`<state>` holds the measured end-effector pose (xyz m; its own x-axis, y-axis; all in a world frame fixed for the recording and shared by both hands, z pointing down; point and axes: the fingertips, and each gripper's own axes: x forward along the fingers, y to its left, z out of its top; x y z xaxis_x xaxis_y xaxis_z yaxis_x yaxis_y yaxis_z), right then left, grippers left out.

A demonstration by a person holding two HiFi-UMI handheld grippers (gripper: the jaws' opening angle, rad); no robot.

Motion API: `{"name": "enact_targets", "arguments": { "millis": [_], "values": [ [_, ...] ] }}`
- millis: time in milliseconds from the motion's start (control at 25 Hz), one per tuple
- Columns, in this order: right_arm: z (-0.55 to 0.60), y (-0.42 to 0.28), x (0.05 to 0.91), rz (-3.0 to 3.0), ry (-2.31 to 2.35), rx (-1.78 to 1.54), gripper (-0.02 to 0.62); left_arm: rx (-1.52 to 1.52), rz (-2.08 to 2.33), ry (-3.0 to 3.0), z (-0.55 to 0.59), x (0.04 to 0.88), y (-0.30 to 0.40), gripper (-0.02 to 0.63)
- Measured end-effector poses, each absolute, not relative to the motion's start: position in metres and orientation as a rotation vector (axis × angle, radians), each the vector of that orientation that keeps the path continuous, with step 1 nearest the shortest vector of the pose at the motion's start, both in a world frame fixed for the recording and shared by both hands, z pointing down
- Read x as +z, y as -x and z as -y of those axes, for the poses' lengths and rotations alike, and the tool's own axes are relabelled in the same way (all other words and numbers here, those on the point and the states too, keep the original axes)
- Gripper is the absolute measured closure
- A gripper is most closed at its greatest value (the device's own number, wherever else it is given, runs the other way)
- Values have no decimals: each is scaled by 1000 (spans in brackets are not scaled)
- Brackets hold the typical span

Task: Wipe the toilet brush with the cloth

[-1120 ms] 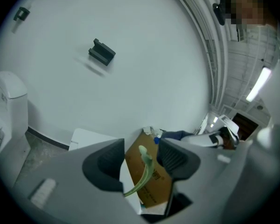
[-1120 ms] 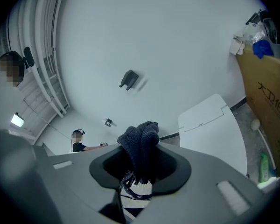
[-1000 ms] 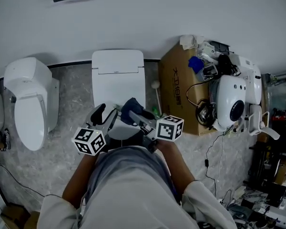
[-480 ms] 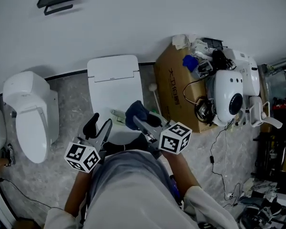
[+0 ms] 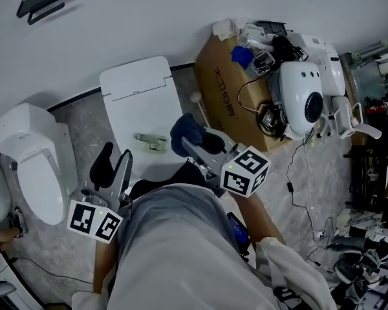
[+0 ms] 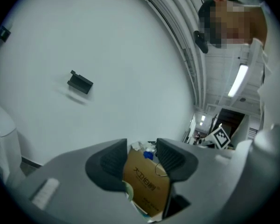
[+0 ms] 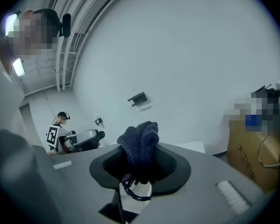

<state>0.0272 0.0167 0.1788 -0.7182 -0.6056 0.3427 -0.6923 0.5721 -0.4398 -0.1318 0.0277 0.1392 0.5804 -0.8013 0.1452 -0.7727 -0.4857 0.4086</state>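
My right gripper (image 5: pixel 199 146) is shut on a bunched dark blue cloth (image 5: pixel 184 131) and hovers over the right front of the white toilet (image 5: pixel 139 102). The same cloth (image 7: pixel 140 141) sticks up between the jaws in the right gripper view. A thin white stick with a round knob (image 5: pixel 195 98), apparently the toilet brush handle, stands between the toilet and the cardboard box (image 5: pixel 227 86). Its lower part is hidden behind the cloth. My left gripper (image 5: pixel 111 165) is open and holds nothing, left of the toilet's front. Its jaws (image 6: pixel 142 160) frame the box (image 6: pixel 147 183).
A small pale green object (image 5: pixel 150 142) lies on the toilet lid. A second toilet (image 5: pixel 32 150) stands at the left. A white machine (image 5: pixel 304 99) with cables and clutter sits right of the box. A black holder (image 5: pixel 42 2) hangs on the wall.
The head view has swung, so the whole scene has tilted. My left gripper has dropped back to the lower left, away from the toilet. The right gripper keeps the cloth.
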Motion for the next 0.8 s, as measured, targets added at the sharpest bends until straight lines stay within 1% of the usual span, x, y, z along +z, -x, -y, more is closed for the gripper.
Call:
{"name": "enact_targets", "arguments": {
  "millis": [200, 480, 600, 800],
  "values": [
    [-22, -40, 161, 2640, -1153, 709, 491, -143, 1261, -2391, -38, 124, 136, 606],
    [-26, -51, 136, 2634, -1206, 554, 491, -62, 1350, -2443, -44, 116, 138, 606],
    [-25, -53, 128, 2617, -1233, 464, 491, -79, 1400, -2427, -47, 112, 145, 606],
    [-31, -52, 128, 2625, -1197, 464, 491, -83, 1531, -2382, -54, 110, 163, 606]
  ]
}}
